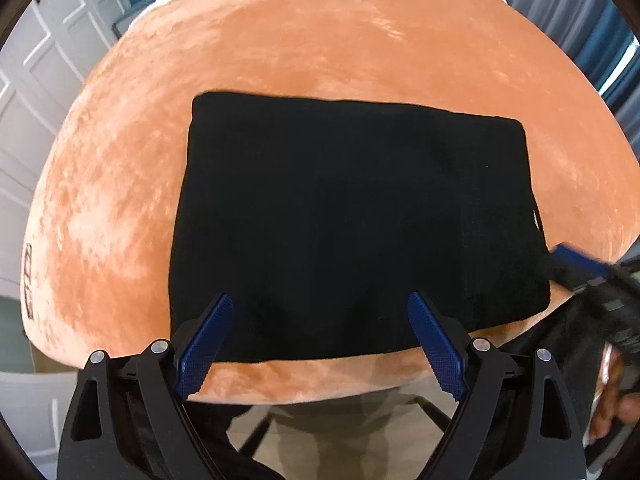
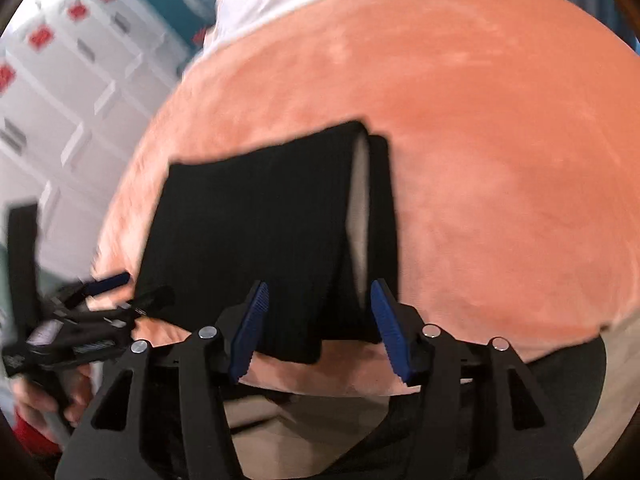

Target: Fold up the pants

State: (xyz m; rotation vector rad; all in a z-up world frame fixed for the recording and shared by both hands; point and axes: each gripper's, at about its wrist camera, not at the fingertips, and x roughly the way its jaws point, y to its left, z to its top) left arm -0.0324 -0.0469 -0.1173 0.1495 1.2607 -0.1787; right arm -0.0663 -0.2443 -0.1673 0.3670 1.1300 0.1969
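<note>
Lying folded on the orange surface [image 1: 120, 184], the black pants [image 1: 340, 220] run long axis crosswise; left tool [image 1: 320, 320] spread, empty, over the near edge (right tool [image 2: 316, 308] half-spread, nearer the loose end, pinching nothing)

Your left gripper [image 1: 320, 312] and right gripper [image 2: 316, 300] have black frames, silver screws, ridged blue pads [image 1: 204, 348].
</note>
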